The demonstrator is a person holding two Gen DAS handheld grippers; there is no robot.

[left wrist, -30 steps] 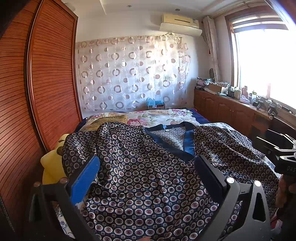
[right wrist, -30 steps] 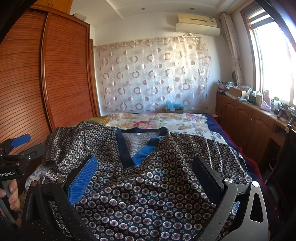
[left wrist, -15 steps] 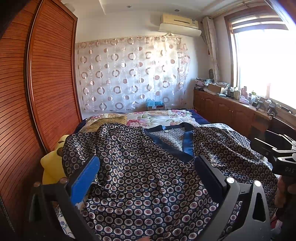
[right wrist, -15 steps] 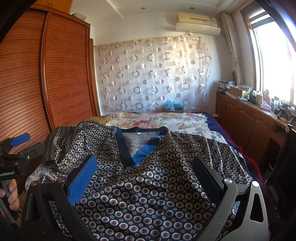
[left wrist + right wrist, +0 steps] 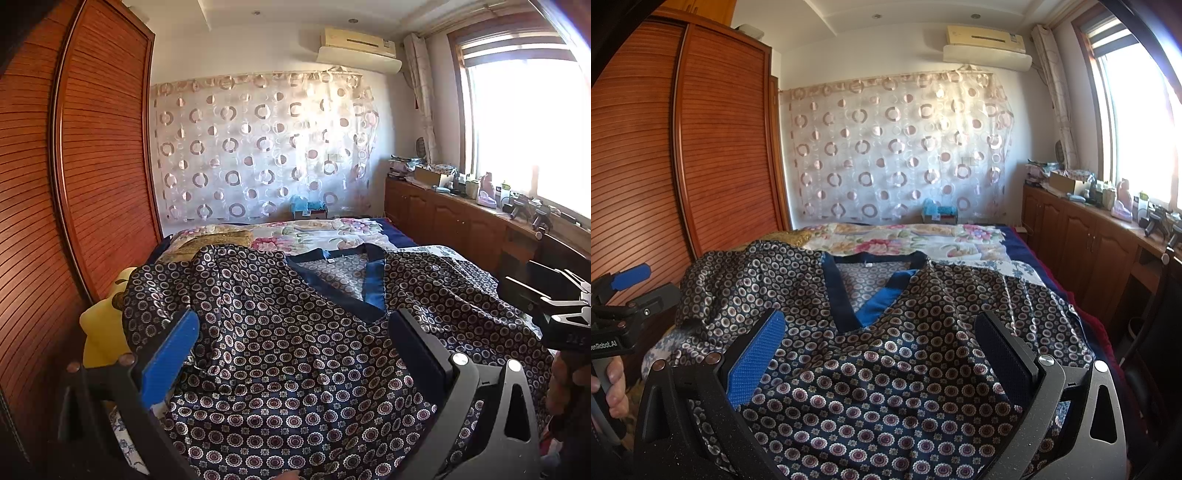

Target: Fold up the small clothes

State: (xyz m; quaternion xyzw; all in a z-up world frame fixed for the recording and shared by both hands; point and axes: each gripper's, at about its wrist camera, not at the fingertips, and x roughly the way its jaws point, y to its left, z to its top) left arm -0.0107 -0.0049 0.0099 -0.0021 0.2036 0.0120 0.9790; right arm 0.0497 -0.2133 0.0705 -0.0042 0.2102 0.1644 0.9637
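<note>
Fabric fills the lower half of your left wrist view: the patterned top (image 5: 295, 350), dark navy with small ringed flowers, lies face up and spread across the bed (image 5: 332, 232), its blue-trimmed V-neck (image 5: 373, 291) pointing back toward you. Your left gripper (image 5: 291, 347) hangs just above the cloth with its jaws wide and nothing between them, so you are holding off, not gripping. The left sleeve (image 5: 162, 291) is bunched up against a yellow plush toy (image 5: 99, 332) at the bed's edge by the wooden wardrobe (image 5: 92, 166), which is probably why that side looks rumpled; I would smooth it before folding. At the right edge you can see your other tool and the hand around its handle. From the right wrist view, the same top (image 5: 886, 387) spreads out beneath your right gripper (image 5: 879, 350), whose jaws are likewise wide apart and empty, poised over the hem end. The neckline (image 5: 864, 295) sits centred ahead, and the right sleeve (image 5: 1045, 310) lies flatter toward the bench (image 5: 1108, 229) under the window. Your left hand (image 5: 613, 387) shows at the frame's edge. With the garment laid flat and both tools set side by side over the near end, no fold looks begun yet.
</note>
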